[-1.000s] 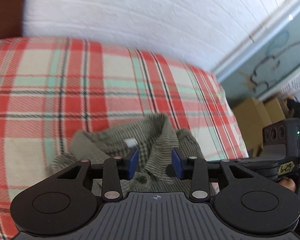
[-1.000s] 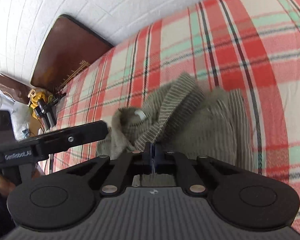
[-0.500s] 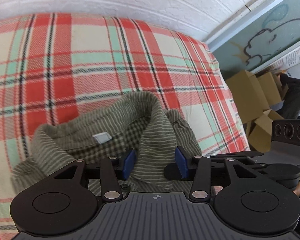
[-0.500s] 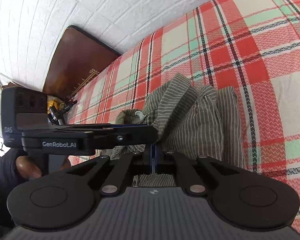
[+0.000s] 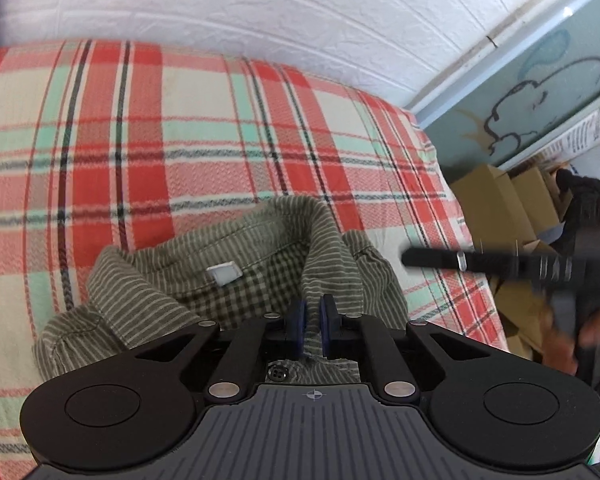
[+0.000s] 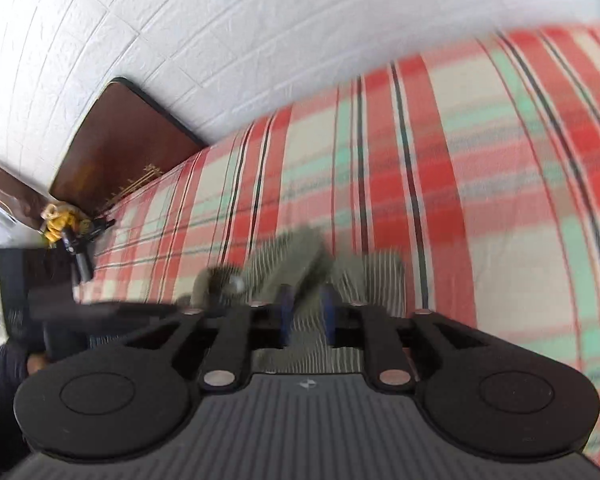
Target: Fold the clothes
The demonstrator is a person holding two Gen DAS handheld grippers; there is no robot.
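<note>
I am pinching my left gripper (image 5: pixel 313 330) on the shirt (image 5: pixel 172 304), its blue pads nearly together with a strip of the striped front edge caught between them, just below the collar (image 5: pixel 300 220). The shirt is lying bunched on the plaid blanket (image 5: pixel 148 132), collar standing open toward the white wall (image 5: pixel 260 8), a white label (image 5: pixel 224 272) showing inside the neck and a dark button (image 5: pixel 277 372) sitting just under my fingers. My right gripper (image 6: pixel 305 316) is hanging over the same shirt (image 6: pixel 300 256) with its pads set apart; cloth is showing in the gap, but the picture is blurring and I cannot tell whether the pads are touching it. From the left view my right gripper (image 5: pixel 500 264) is blurring at the right edge, beside the shirt's shoulder. Cardboard boxes (image 5: pixel 500 200) are sitting past the blanket's edge, and a dark headboard (image 6: pixel 120 140) is leaning against the wall.
</note>
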